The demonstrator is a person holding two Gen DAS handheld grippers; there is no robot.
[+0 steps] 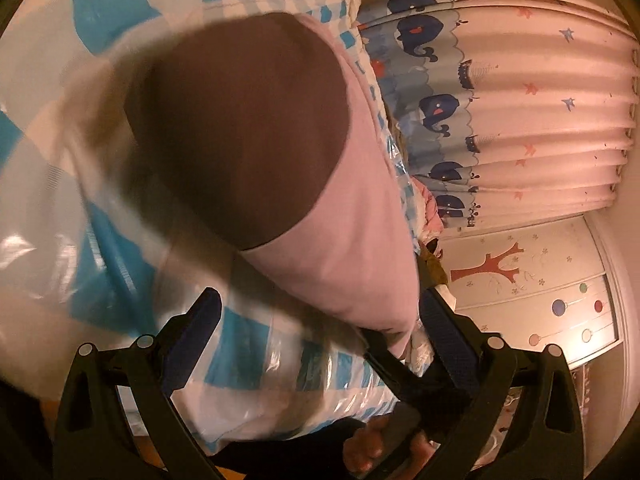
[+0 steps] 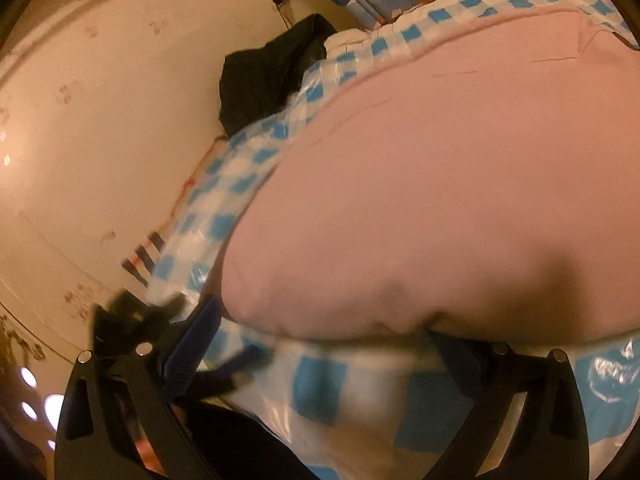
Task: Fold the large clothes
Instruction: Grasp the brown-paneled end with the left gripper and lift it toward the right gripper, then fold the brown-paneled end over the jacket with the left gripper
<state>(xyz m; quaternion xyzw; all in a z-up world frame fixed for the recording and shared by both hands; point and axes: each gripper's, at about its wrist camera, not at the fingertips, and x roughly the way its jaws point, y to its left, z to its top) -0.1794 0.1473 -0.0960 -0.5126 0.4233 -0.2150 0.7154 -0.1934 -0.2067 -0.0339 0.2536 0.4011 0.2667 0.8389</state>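
Observation:
A pink garment (image 1: pixel 352 248) with a dark brown part (image 1: pixel 240 128) lies on a blue-and-white checked plastic sheet (image 1: pixel 100 20). My left gripper (image 1: pixel 320 312) is open, its fingers (image 1: pixel 196 320) wide apart just above the sheet, and the garment's near corner lies between them. In the right wrist view the pink garment (image 2: pixel 440 184) fills the frame. My right gripper (image 2: pixel 324 328) is open at the garment's near edge. Its left finger (image 2: pixel 196 340) shows and the right one is partly under the cloth. The other gripper (image 2: pixel 132 312) shows blurred at the lower left.
A pale curtain with whales (image 1: pixel 500 100) hangs at the right, above a decorated cabinet door (image 1: pixel 540 288). A dark bundle of clothing (image 2: pixel 264 84) lies at the sheet's far end against a patterned wall (image 2: pixel 100 120). A hand (image 1: pixel 372 448) holds the other gripper's handle below.

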